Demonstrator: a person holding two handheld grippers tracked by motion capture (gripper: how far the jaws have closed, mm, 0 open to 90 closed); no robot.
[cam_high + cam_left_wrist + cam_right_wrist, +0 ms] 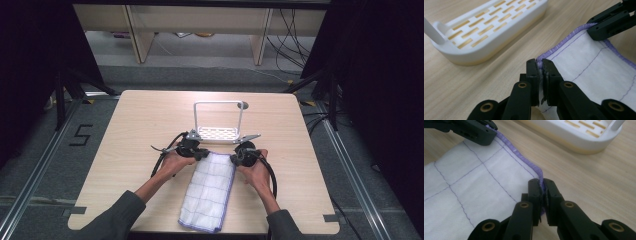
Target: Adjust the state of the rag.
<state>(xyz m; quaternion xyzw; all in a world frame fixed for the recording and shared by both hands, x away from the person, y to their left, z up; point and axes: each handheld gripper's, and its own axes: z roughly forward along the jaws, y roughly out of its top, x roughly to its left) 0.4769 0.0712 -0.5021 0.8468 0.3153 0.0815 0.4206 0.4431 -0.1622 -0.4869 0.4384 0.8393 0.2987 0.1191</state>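
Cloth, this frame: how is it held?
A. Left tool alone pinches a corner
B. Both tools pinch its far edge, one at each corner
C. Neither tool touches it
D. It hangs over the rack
B: the left tool and the right tool are each shut on the purple hem of the cloth, at its two far corners, and the cloth lies flat on the table in front of the rack.

Cloth (209,190) lies on table (140,125), before the rack (218,132).
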